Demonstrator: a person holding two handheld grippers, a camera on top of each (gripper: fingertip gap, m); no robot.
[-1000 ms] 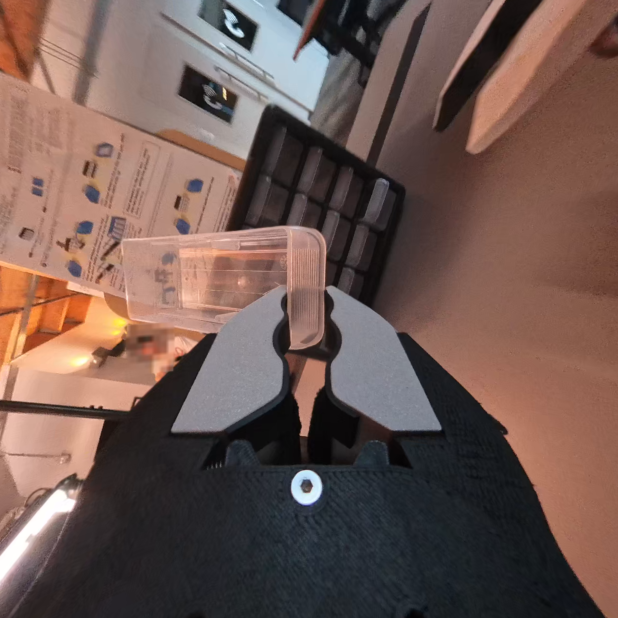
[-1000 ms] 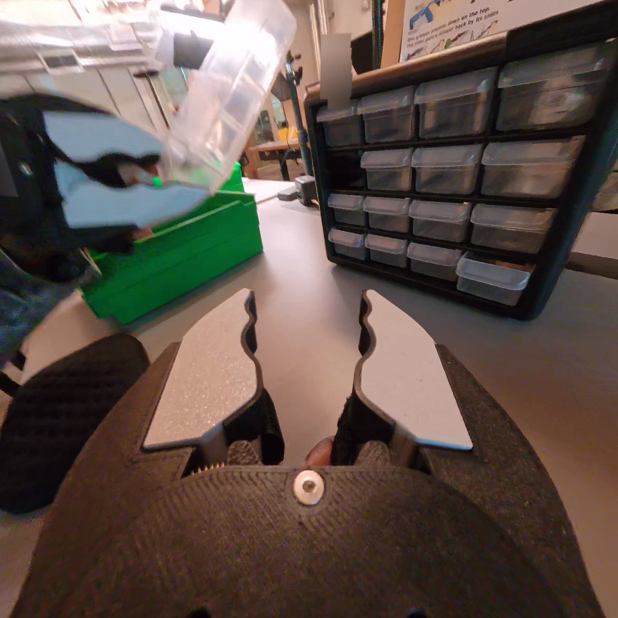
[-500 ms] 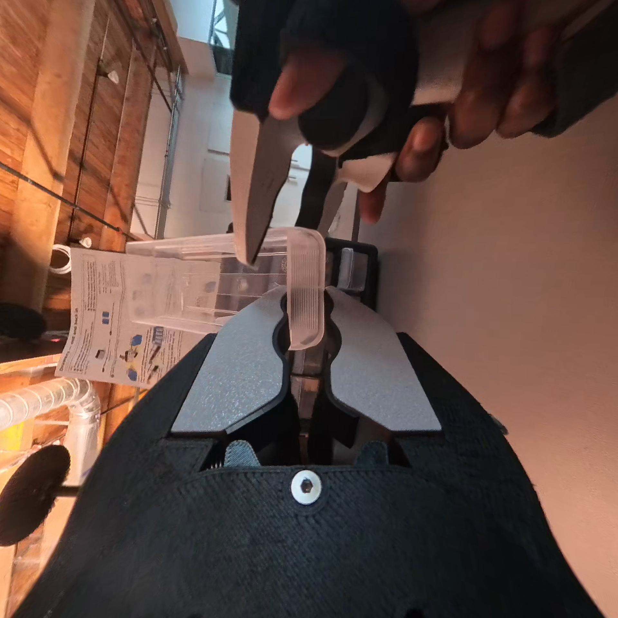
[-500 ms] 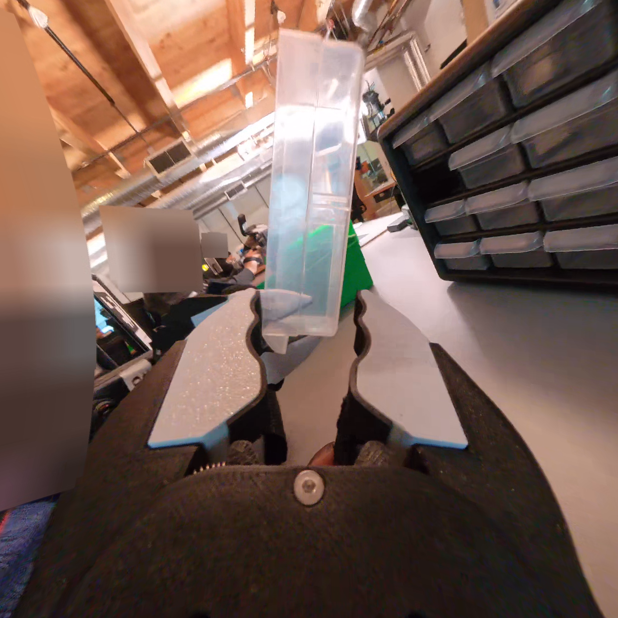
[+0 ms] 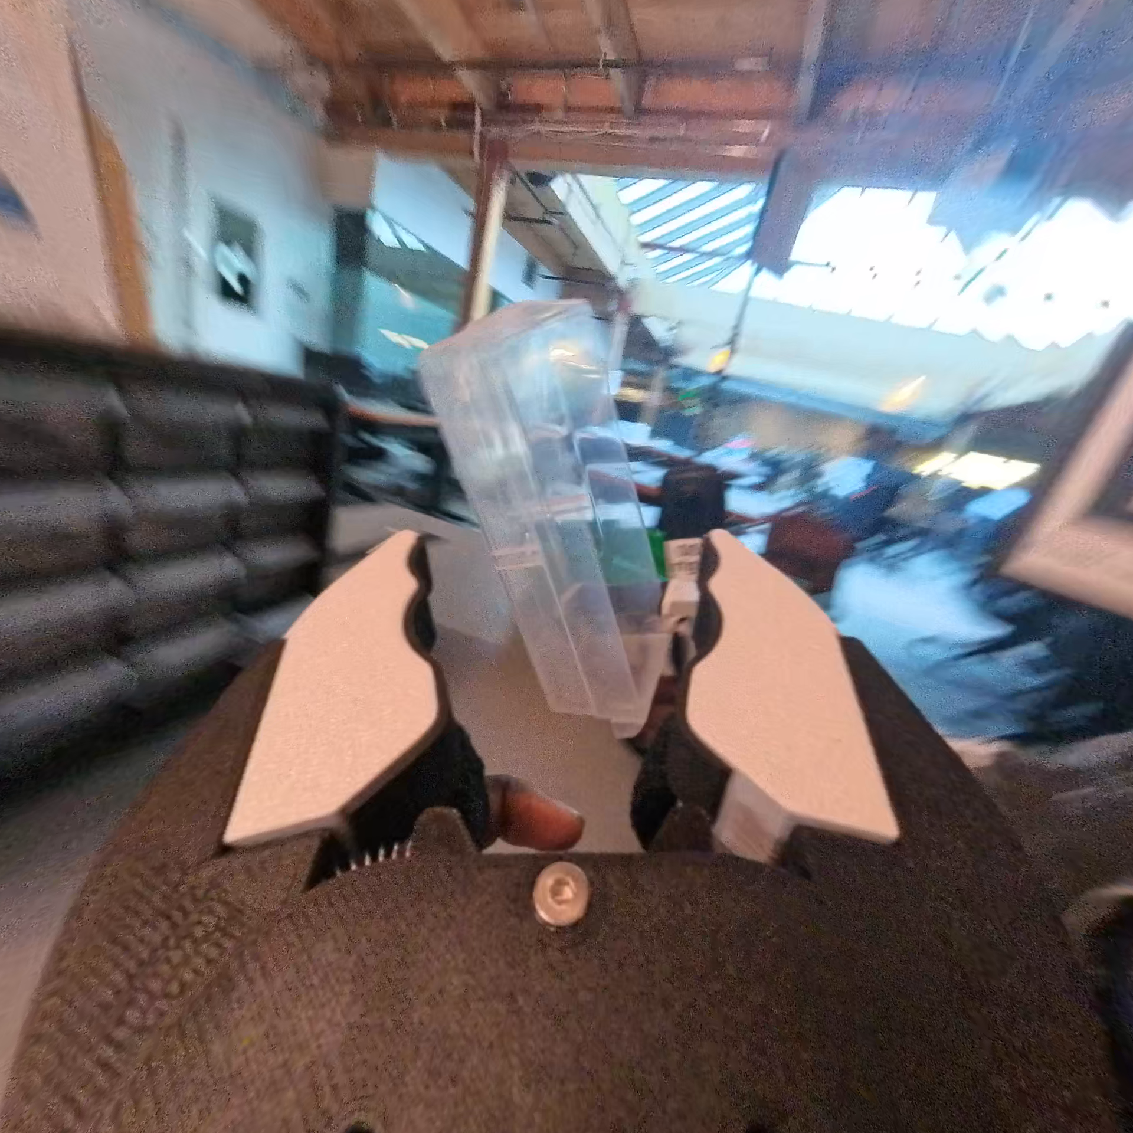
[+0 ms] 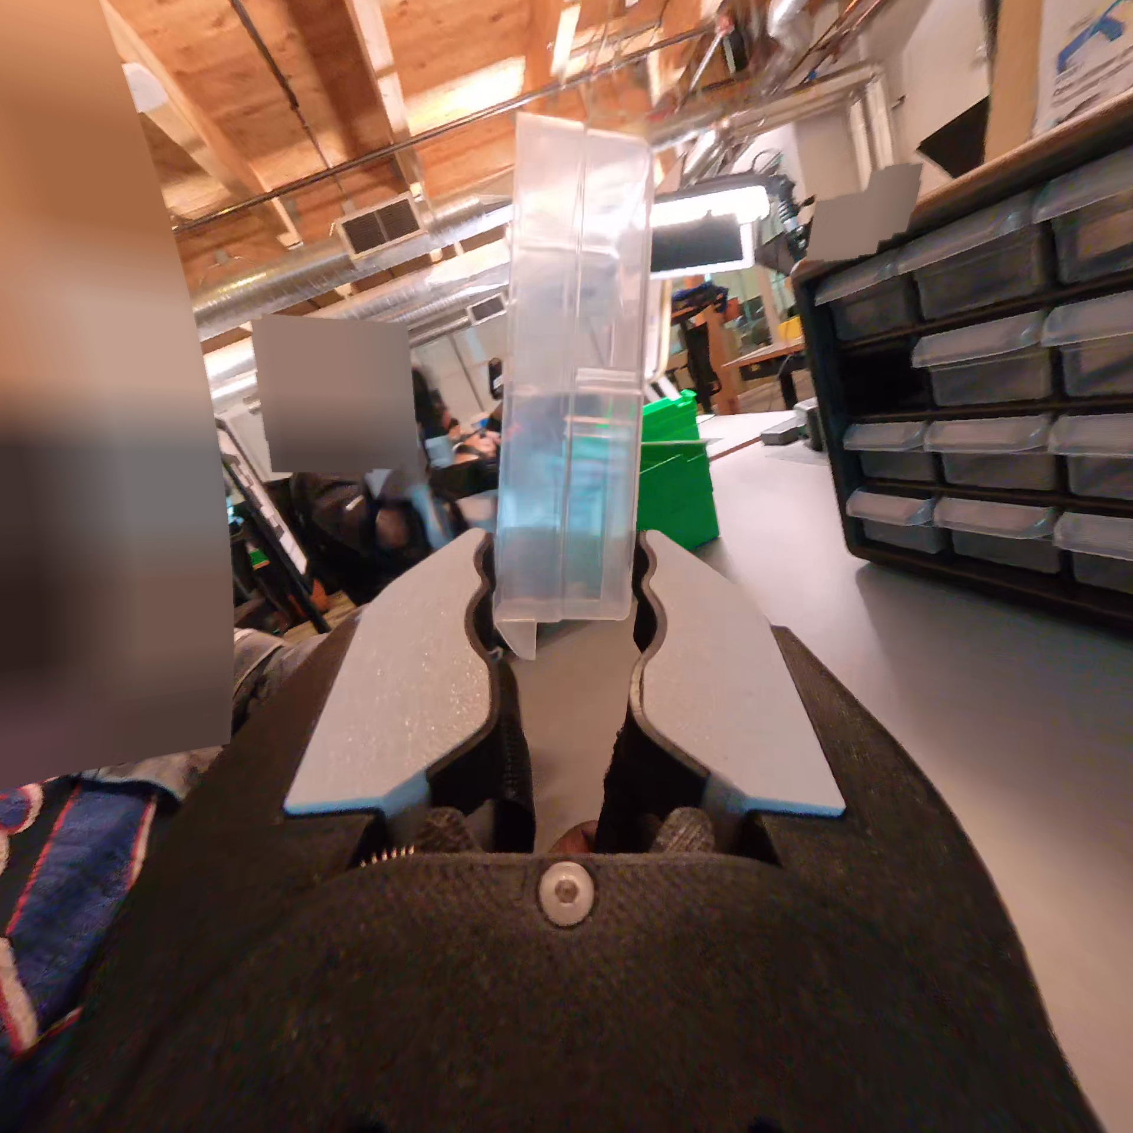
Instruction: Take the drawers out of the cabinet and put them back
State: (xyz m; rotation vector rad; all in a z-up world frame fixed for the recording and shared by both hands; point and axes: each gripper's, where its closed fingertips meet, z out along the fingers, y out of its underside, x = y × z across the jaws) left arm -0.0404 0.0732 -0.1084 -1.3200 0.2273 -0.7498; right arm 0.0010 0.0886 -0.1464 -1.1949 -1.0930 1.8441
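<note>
A clear plastic drawer [image 6: 570, 368] stands on end above the grey table. My right gripper [image 6: 564, 545] is shut on its lower end, one finger pressing each side. In the blurred left wrist view the same drawer [image 5: 539, 490] leans between the fingers of my left gripper [image 5: 561, 539], which is wide open and does not touch it. The black cabinet [image 6: 981, 398] of clear drawers stands on the table to the right, with one dark empty slot [image 6: 877, 374] in its left column. It also shows blurred on the left in the left wrist view [image 5: 153, 521].
A green plastic bin [image 6: 674, 484] sits on the grey table [image 6: 919, 705] behind the held drawer. A person [image 6: 368, 509] sits in the background on the left. A patterned sleeve [image 6: 61, 858] is at the lower left edge.
The drawer passed from my left gripper to my right. The left let go of the drawer's front and opened wide, and its view swung round. The right closed on the drawer's sides.
</note>
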